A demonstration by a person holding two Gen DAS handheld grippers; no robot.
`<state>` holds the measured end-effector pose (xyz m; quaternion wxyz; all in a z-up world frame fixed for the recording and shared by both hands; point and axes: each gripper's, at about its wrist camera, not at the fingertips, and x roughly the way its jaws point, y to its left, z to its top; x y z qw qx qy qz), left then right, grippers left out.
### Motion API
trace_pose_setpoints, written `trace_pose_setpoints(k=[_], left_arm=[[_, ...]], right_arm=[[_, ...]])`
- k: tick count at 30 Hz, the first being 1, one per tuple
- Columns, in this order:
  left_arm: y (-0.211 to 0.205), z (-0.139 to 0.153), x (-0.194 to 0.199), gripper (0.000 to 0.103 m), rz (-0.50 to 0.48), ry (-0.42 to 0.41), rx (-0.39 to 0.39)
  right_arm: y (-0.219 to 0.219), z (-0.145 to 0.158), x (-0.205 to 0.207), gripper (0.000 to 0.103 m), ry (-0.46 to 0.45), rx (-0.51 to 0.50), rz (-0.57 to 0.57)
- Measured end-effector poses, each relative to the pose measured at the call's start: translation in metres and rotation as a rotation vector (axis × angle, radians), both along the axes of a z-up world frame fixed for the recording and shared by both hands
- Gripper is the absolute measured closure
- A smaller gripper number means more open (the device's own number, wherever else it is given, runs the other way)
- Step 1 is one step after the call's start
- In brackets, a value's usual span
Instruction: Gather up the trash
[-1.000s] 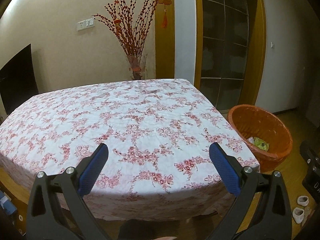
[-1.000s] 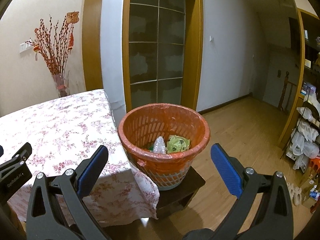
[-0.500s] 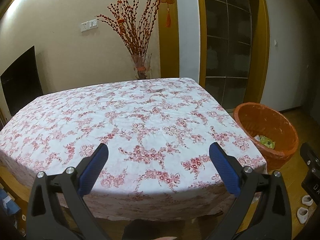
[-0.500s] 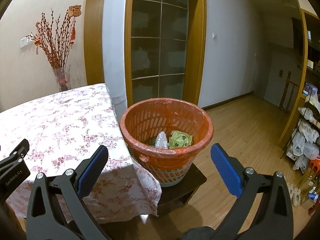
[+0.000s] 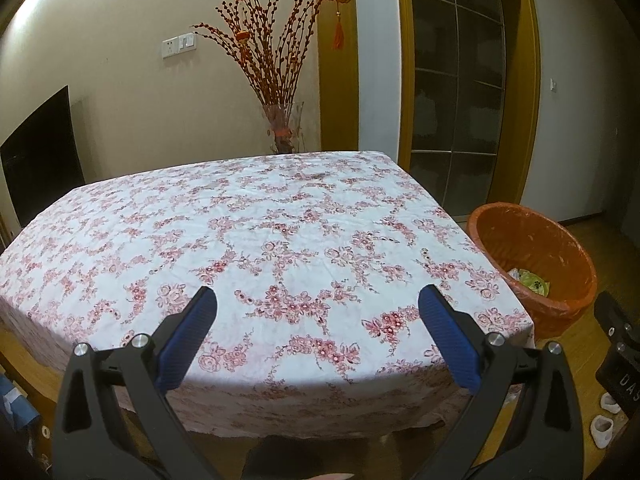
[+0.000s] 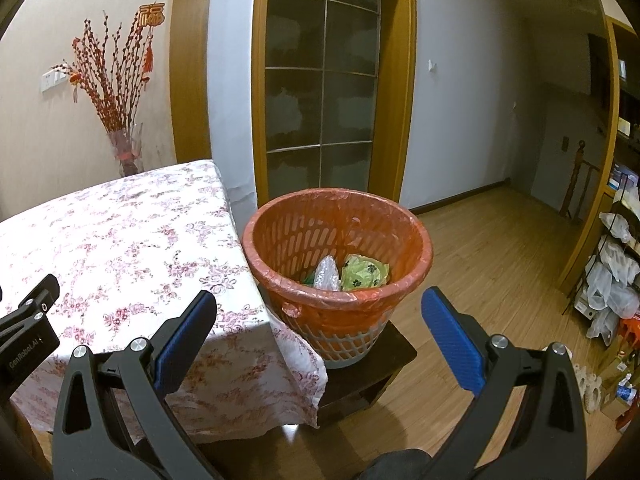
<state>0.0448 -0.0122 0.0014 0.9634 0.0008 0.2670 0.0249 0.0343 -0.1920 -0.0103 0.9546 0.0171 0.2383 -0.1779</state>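
An orange-lined waste basket (image 6: 340, 240) stands on a dark low stool (image 6: 384, 364) beside the table's right edge. Inside it lie a green wrapper (image 6: 364, 272) and a clear crumpled plastic piece (image 6: 327, 274). The basket also shows in the left wrist view (image 5: 532, 256). My right gripper (image 6: 318, 308) is open and empty, held above and in front of the basket. My left gripper (image 5: 316, 306) is open and empty, over the near edge of the floral tablecloth (image 5: 240, 248). No trash shows on the cloth.
A glass vase of red branches (image 5: 280, 128) stands behind the table's far edge. A dark screen (image 5: 40, 152) is at the left wall. A glass door (image 6: 320, 92) is behind the basket. Bags and clutter (image 6: 612, 280) line the right wall. White slippers (image 5: 604, 420) lie on the wood floor.
Both grippers have drawn back and risen slightly; the table and basket appear a little farther and lower. Both stayed open and empty.
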Motion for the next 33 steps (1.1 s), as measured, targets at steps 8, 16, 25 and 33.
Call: trace_pose_setpoints(k=[8, 16, 25, 33], left_arm=[[0.0001, 0.0002, -0.0001, 0.004, 0.000, 0.001, -0.002], [-0.0003, -0.0004, 0.0005, 0.004, 0.000, 0.006, -0.009], [-0.0007, -0.0004, -0.0010, 0.004, 0.002, 0.002, -0.013], [-0.0010, -0.0003, -0.0011, 0.004, 0.003, 0.003, -0.012]], right_arm=[[0.0014, -0.0006, -0.0005, 0.002, 0.000, 0.001, -0.001], [-0.0018, -0.0022, -0.0010, 0.002, 0.003, 0.004, 0.002], [-0.0019, -0.0021, -0.0010, 0.002, 0.003, 0.004, 0.001], [-0.0015, -0.0020, -0.0012, 0.002, 0.003, 0.005, 0.001]])
